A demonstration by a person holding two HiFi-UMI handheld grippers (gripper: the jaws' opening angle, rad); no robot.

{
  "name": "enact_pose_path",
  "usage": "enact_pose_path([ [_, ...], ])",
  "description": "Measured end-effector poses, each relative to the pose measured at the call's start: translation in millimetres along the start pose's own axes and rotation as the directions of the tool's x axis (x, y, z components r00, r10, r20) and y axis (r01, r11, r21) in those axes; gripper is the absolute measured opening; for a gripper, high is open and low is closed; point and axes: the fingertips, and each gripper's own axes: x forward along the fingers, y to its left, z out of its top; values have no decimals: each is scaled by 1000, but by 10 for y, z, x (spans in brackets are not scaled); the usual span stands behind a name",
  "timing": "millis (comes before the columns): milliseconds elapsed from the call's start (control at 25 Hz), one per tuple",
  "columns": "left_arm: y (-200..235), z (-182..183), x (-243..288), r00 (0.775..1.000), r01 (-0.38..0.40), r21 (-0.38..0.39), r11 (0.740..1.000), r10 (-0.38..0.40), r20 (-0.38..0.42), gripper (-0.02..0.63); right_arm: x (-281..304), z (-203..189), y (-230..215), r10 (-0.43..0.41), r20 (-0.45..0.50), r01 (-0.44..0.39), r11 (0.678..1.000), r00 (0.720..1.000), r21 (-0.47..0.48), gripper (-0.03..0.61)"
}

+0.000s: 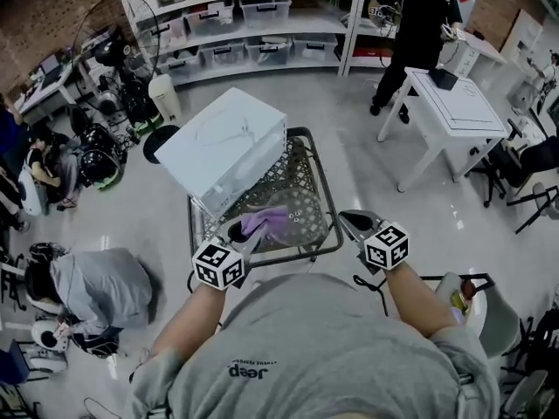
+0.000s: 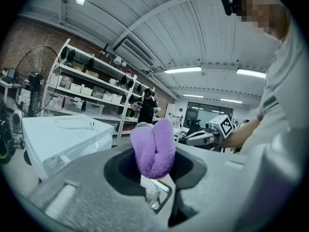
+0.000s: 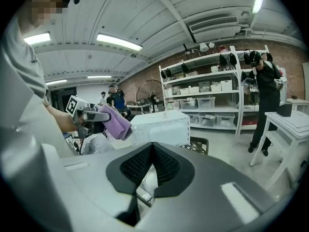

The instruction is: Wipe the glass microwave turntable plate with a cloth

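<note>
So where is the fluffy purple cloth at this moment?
The fluffy purple cloth sits clamped in the left gripper, centre-left in the head view, over the mesh table beside the white microwave.

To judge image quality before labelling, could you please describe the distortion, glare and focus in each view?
Head view: wide-angle bending of the shelves, even light. Left gripper view: dark round edges, washed-out ceiling lights, sharp purple cloth. Right gripper view: same dark edges and glare.
</note>
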Motion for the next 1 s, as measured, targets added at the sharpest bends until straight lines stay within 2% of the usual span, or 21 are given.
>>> enact_pose_path([
  [120,341,100,79,998,52,9,999,-52,-19,101,332,82,-36,-36,-35,36,999,999,1,9],
  [240,607,118,210,995,89,-13,996,-90,-31,101,577,62,-138,-70,-81,71,997,994,12,9],
  [520,840,3,532,989,131,-65,989,-135,-59,101,841,-294,-446,-81,-204,89,996,976,31,9],
  [640,823,-81,747,991,102,-86,991,-109,-79,101,846,-469,-688,-46,-246,56,998,968,34,9],
  [800,810,-245,1161,993,32,-78,996,-40,-111,101,883,-667,-1052,39,-260,-38,999,965,9,9],
  [920,766,-348,1501,992,-45,-89,995,34,-123,101,879,-806,-1307,114,-272,-124,992,955,-21,12],
  [1000,712,-403,1665,984,-111,-108,988,94,-152,101,839,-883,-1420,169,-304,-187,982,938,-32,17],
])
